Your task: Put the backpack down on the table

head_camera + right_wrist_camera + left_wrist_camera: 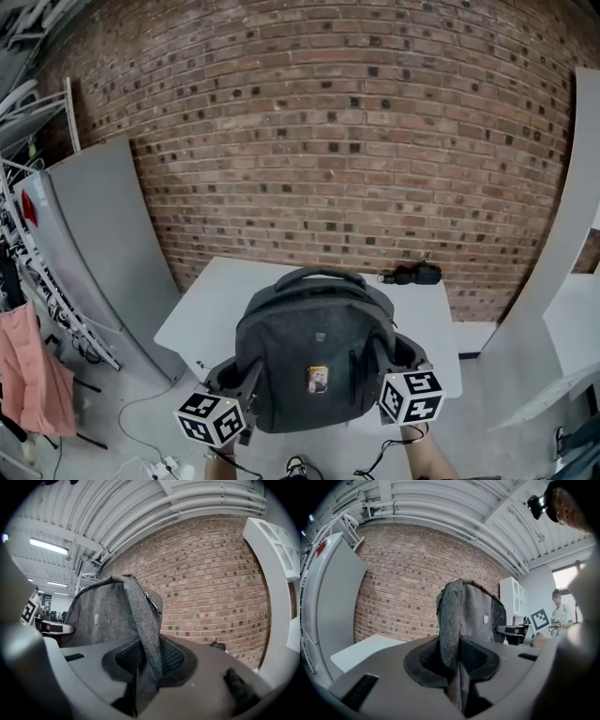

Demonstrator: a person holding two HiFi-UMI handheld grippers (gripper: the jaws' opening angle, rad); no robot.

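Observation:
A dark grey backpack (314,352) hangs upright between my two grippers, its top handle toward the brick wall. It covers the near part of the white table (211,300), and whether it touches the tabletop is hidden. My left gripper (234,377) is shut on the backpack's left shoulder strap (449,639), which runs up between the jaws (452,660) to the backpack (476,613). My right gripper (398,356) is shut on the other strap (149,639), pinched between its pads (147,660), with the backpack (105,616) just beyond.
A small black object (412,275) lies at the table's far right corner by the brick wall (347,141). A grey panel (94,244) leans at the left beside a rack with pink cloth (28,375). White panels (562,272) stand at the right. Cables (159,464) lie on the floor.

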